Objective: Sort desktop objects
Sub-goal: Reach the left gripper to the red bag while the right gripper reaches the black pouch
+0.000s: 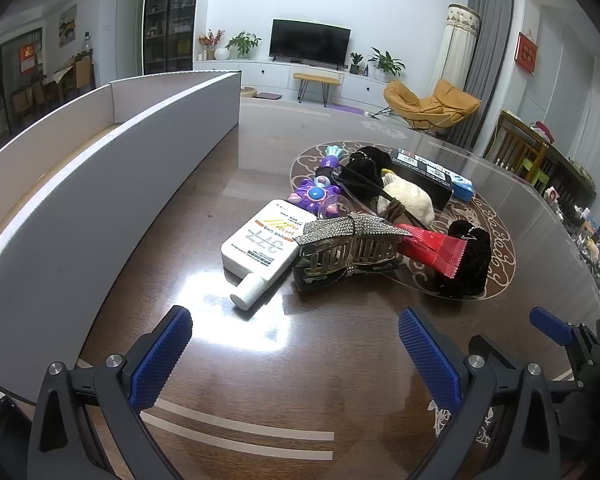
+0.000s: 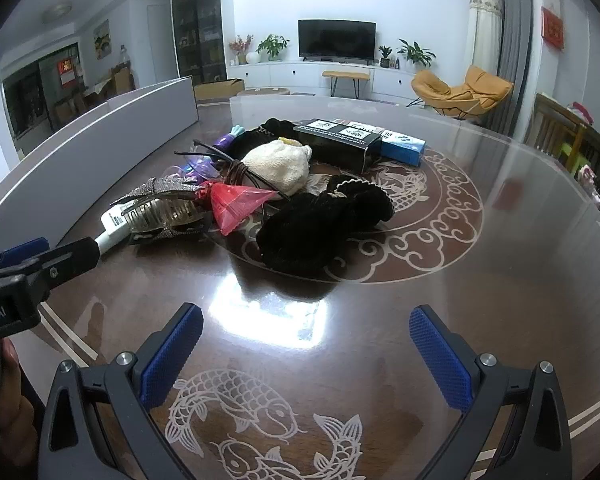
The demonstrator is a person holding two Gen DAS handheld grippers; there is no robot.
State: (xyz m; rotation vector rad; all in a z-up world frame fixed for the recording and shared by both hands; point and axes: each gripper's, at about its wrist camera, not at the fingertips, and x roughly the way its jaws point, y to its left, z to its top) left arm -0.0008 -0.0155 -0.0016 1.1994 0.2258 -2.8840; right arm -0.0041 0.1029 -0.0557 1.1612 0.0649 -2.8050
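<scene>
A: What was on the far left?

B: A long white box (image 1: 100, 184) with low walls stood on the brown worktop (image 1: 228, 360). Nothing showed inside the part I could see.

A: And next to it?

B: A pile of small things lay near the middle of the worktop, apart from the box. First came a white bottle (image 1: 266, 242) lying flat, with a purple toy (image 1: 318, 190) behind it. A sparkly hair clip (image 1: 348, 246) leaned on the bottle. Then came a red packet (image 1: 434, 248), a cream cloth pouch (image 1: 408, 196), a fuzzy black hair tie (image 1: 470, 262), and a black carton (image 1: 424, 178) with a blue box (image 1: 462, 188) at the back.

A: What were the grabbers doing?

B: The left hand-held gripper (image 1: 296, 354) was spread wide and held nothing. The right hand-held gripper (image 2: 306, 354) was spread wide too, with only bare worktop between its blue pads (image 2: 440, 364).
</scene>
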